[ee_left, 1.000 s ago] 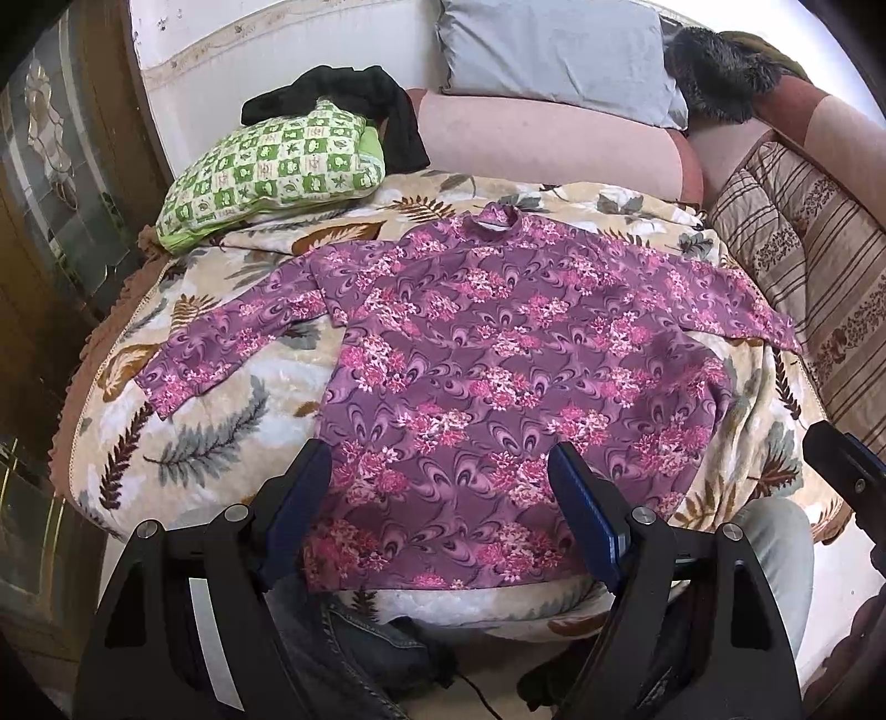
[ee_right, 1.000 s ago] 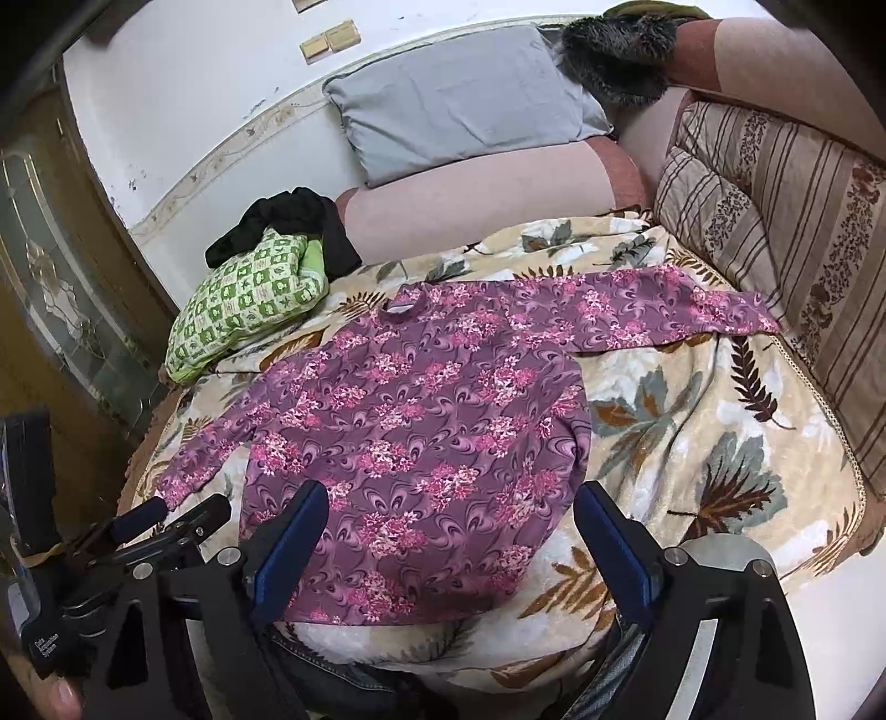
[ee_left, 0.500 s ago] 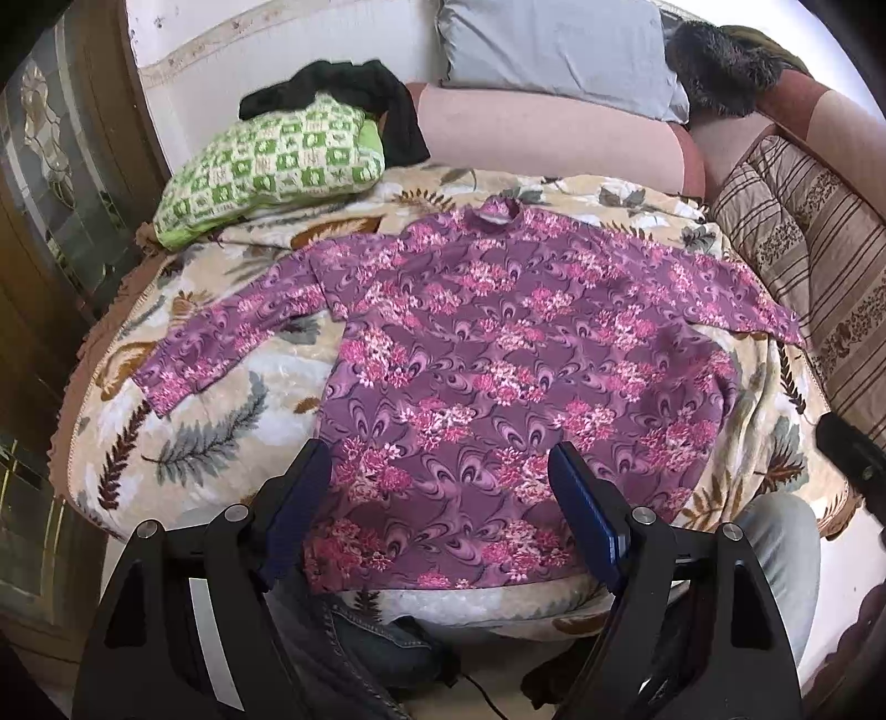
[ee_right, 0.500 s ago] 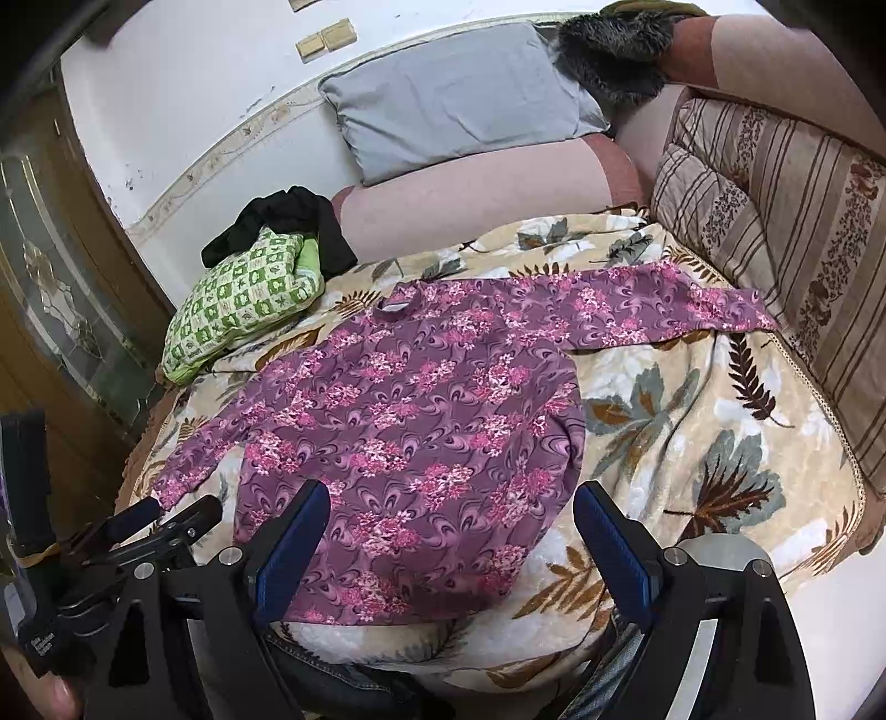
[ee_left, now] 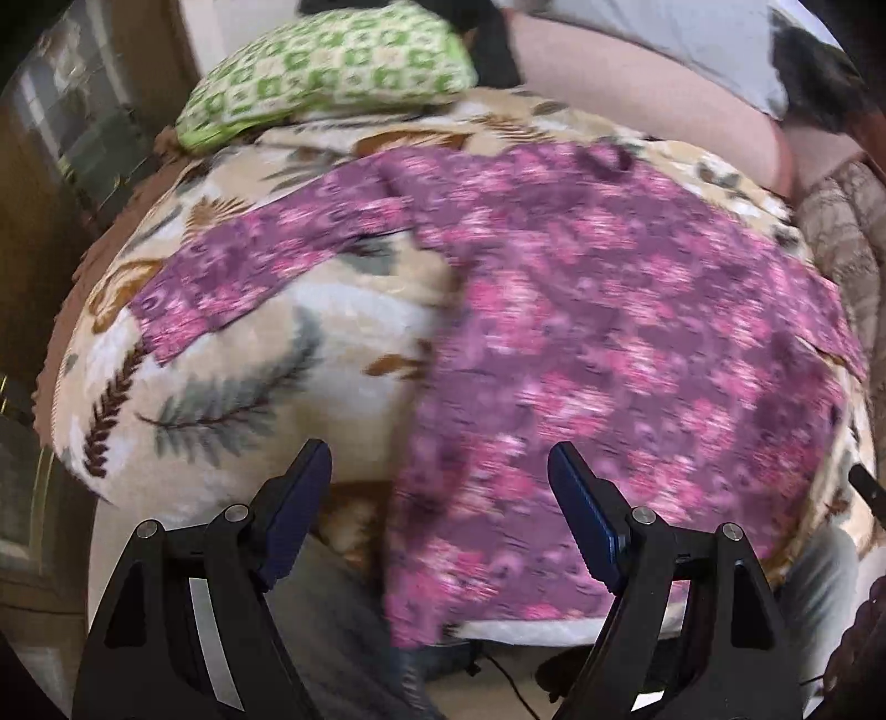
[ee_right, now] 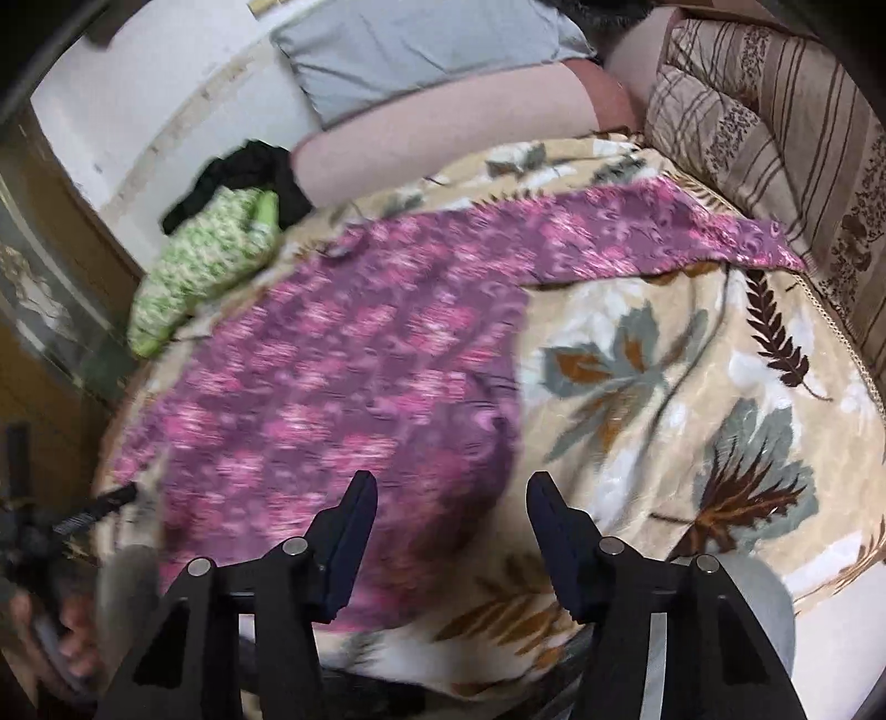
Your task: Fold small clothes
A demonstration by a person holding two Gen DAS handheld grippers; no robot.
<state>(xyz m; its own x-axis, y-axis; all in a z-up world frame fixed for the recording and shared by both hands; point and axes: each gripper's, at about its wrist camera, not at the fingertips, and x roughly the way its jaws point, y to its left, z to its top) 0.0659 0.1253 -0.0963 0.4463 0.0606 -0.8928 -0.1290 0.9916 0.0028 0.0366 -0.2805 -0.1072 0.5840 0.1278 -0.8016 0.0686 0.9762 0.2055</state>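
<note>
Surface: leaf-print blanket on sofa.
Blouse: flat, collar away, hem near, sleeves sideways.
Left gripper: wide open, empty.
Right gripper: open, empty.
Writing: none legible.

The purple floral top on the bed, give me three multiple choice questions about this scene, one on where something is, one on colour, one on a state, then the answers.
1. Where does the purple floral top lie?
A. On the leaf-print blanket
B. On the floor
C. Over the grey pillow

2. What colour is the checked cushion?
A. Blue
B. Green
C. Red

3. How is the left gripper?
A. Shut on a sleeve
B. Shut, empty
C. Open

Answers: 1 A, the top is spread flat on the blanket. 2 B, green and cream squares. 3 C, its jaws stand wide apart holding nothing.
</note>
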